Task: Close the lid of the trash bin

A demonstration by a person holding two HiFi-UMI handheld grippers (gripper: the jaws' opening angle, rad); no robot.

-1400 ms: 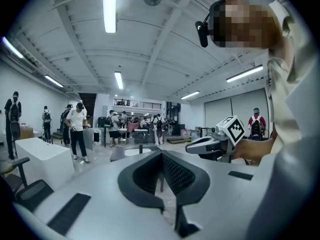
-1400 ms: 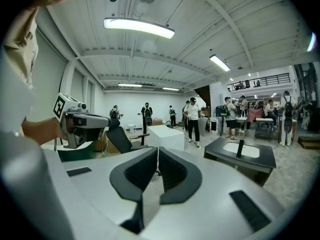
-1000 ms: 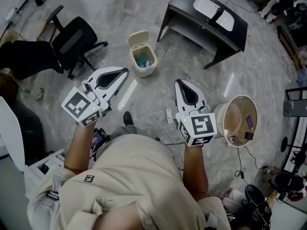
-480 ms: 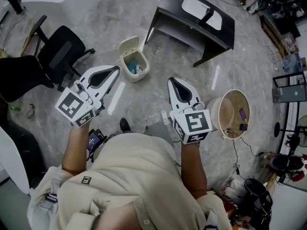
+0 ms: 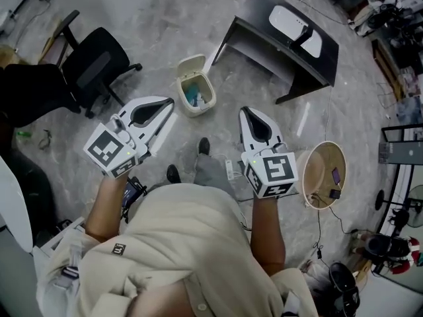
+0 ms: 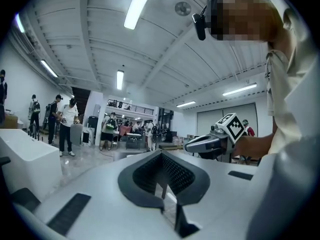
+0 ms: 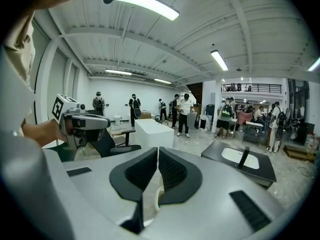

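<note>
A small cream trash bin (image 5: 197, 92) stands on the grey floor with its lid (image 5: 190, 65) tipped up and back; blue and white rubbish shows inside. My left gripper (image 5: 172, 102) hangs just to the bin's near left, above the floor, shut on nothing. My right gripper (image 5: 245, 110) is to the bin's near right, also shut and empty. In the left gripper view the jaws (image 6: 161, 155) meet, and the right gripper (image 6: 214, 141) shows beyond. In the right gripper view the pads (image 7: 157, 153) touch, with the left gripper (image 7: 82, 122) off to the side.
A black office chair (image 5: 99, 59) stands left of the bin. A black table with a white basin (image 5: 295, 24) is behind it to the right. A round tan basket (image 5: 324, 174) sits at the right. A power strip and cables (image 5: 229, 170) lie by my feet. Several people stand far off (image 7: 184, 114).
The person has stepped forward: a leg and shoe now show between the grippers. The bin sits a little closer to both grippers. Both grippers stay shut.
</note>
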